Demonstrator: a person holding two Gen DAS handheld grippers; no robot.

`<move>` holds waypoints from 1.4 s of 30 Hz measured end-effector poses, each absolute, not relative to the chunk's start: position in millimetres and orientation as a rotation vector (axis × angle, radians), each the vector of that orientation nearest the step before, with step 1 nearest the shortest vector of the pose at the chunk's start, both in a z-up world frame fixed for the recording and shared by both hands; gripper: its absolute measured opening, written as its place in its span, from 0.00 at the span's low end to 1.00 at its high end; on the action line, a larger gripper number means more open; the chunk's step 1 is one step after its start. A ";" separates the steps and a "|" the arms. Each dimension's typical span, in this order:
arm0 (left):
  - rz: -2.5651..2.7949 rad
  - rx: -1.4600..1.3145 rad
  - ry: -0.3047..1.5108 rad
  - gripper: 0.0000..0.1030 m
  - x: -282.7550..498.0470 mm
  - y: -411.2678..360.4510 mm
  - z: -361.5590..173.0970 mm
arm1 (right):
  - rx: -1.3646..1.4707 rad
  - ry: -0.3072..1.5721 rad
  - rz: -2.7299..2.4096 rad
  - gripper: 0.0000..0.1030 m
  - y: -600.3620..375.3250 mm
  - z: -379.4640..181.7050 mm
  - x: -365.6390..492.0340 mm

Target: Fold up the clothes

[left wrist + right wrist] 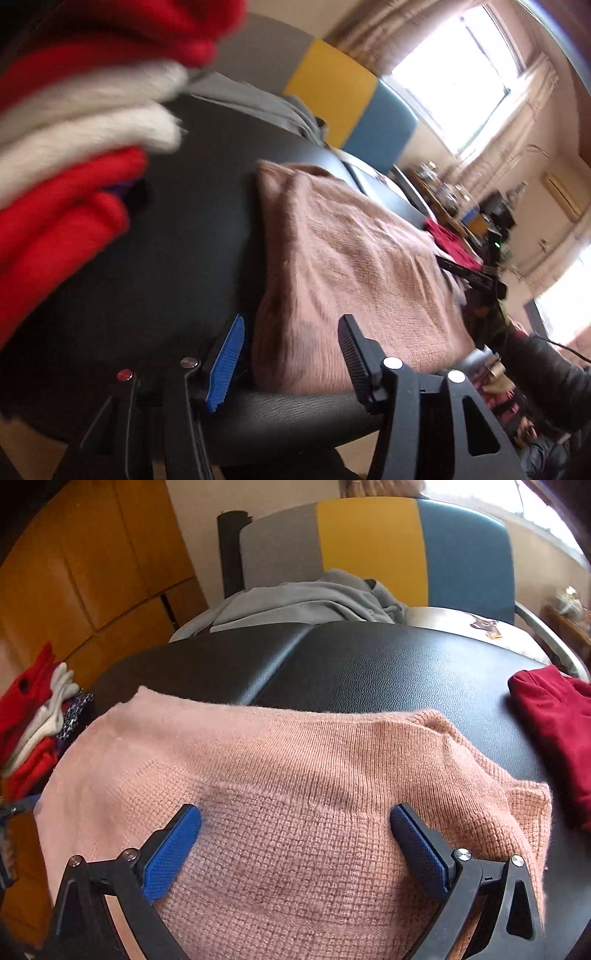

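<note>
Pink knit sweater (295, 805) lies folded on black padded bench (369, 664), near edge cut off by frame; right gripper (295, 834) spread wide over it, left gripper (291, 350) likewise apart at its edge; red-and-white stack (74, 129) blurred.

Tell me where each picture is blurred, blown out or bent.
Left wrist view: the red and white stack at upper left is smeared by blur, the window is blown out to white, and the whole frame is tilted. Right wrist view: sharp, the pink sweater shows its knit clearly; the fisheye bows the black surface into a dome.
</note>
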State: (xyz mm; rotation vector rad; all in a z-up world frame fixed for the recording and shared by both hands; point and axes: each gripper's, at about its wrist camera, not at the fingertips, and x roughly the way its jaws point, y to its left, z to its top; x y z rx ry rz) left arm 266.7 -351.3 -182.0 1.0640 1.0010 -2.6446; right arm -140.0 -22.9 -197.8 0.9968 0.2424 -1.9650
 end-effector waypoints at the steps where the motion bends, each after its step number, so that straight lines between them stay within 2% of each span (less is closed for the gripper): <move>1: -2.659 1.107 1.007 0.44 261.8 -346.9 -183.5 | 0.999 0.234 -1.960 1.00 -21.9 -198.5 -142.5; 5: -2.697 1.166 0.973 0.43 254.9 -330.4 -184.2 | 0.994 0.239 -1.971 1.00 -25.6 -199.8 -143.3; 6: -2.688 1.160 0.969 0.31 256.4 -328.8 -183.7 | 0.992 0.244 -1.975 1.00 -26.3 -199.8 -142.5; 7: -2.654 1.153 0.958 0.12 258.6 -330.0 -183.8 | 0.990 0.244 -1.977 1.00 -26.1 -199.7 -141.9; 8: -2.620 1.142 0.963 0.06 260.3 -333.0 -184.5 | 0.989 0.242 -1.978 1.00 -25.6 -199.5 -141.6; 10: -2.581 1.110 1.008 0.05 264.7 -338.8 -184.3 | 0.988 0.231 -1.975 1.00 -24.1 -199.2 -141.8; 14: -2.517 1.172 0.893 0.05 266.7 -329.9 -189.8 | 0.984 0.224 -1.974 1.00 -22.8 -198.7 -140.4; 17: -2.483 1.157 0.913 0.07 265.9 -330.2 -189.8 | 0.983 0.224 -1.974 1.00 -22.6 -198.3 -139.4; 21: -2.459 1.039 0.886 0.19 269.8 -322.8 -162.3 | 0.983 0.230 -1.976 1.00 -23.0 -198.0 -139.5; 22: -2.471 0.996 0.888 0.24 269.8 -320.3 -154.8 | 0.982 0.231 -1.975 1.00 -23.0 -198.0 -139.4; 25: -2.526 0.912 0.874 0.28 256.5 -310.3 -135.9 | 0.982 0.235 -1.975 1.00 -23.2 -197.9 -139.4; 28: -2.593 0.930 0.775 0.29 214.2 -294.8 -127.4 | 0.979 0.259 -1.983 1.00 -25.1 -197.9 -137.2; 33: -2.702 0.990 0.708 0.29 144.8 -269.5 -129.8 | 0.971 0.281 -1.991 1.00 -25.6 -201.1 -135.1; 36: -2.703 1.053 0.657 0.29 113.4 -262.9 -139.5 | 0.967 0.297 -2.000 1.00 -26.1 -203.3 -133.6; 39: -2.624 1.142 0.507 0.29 95.2 -264.2 -167.0 | 0.958 0.345 -2.007 1.00 -24.7 -204.0 -127.4; 42: -2.666 1.045 0.618 0.26 107.1 -277.1 -173.8 | 0.969 0.274 -1.976 1.00 -15.8 -204.7 -134.6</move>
